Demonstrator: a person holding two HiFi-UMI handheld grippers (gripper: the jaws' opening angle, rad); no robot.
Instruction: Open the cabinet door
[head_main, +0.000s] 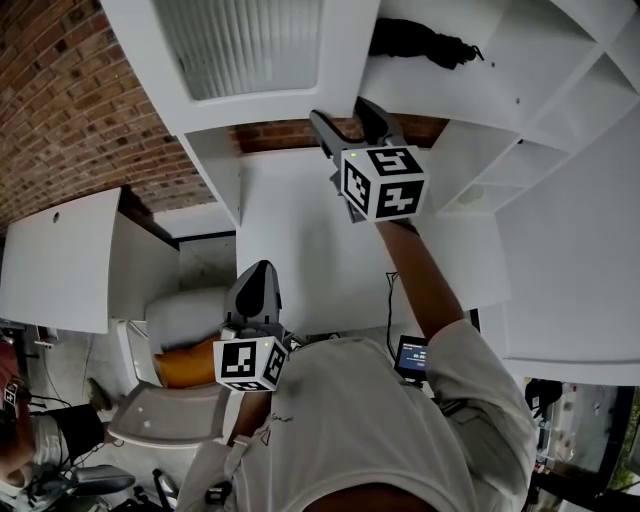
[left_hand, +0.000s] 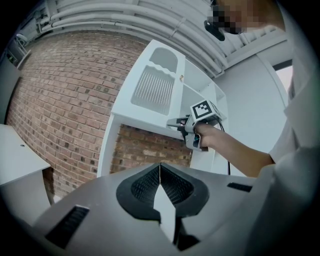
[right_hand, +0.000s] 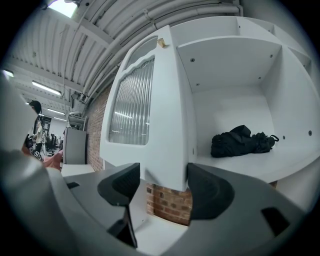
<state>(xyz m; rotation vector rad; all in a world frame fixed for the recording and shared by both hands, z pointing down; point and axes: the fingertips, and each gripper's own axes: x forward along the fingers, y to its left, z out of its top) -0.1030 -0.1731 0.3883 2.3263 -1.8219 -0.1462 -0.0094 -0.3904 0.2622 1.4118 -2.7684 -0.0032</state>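
The white cabinet door (right_hand: 167, 125) with its ribbed glass pane (right_hand: 131, 102) stands swung out from the cabinet. In the right gripper view its lower free corner sits between my right gripper's (right_hand: 162, 186) jaws, which stand wide apart without pressing on it. In the head view that right gripper (head_main: 345, 118) reaches up to the door's (head_main: 250, 105) bottom edge. The open compartment holds a black bundle (right_hand: 240, 141). My left gripper (head_main: 258, 278) hangs lower down, away from the door; in its own view the left gripper (left_hand: 160, 172) is shut with nothing in it.
A brick wall (head_main: 60, 100) runs behind and to the left. Open white shelves (head_main: 560, 100) lie to the right of the compartment. A white panel (head_main: 55, 260) and an orange object (head_main: 185, 365) lie low at the left. A person (right_hand: 36, 125) stands far off.
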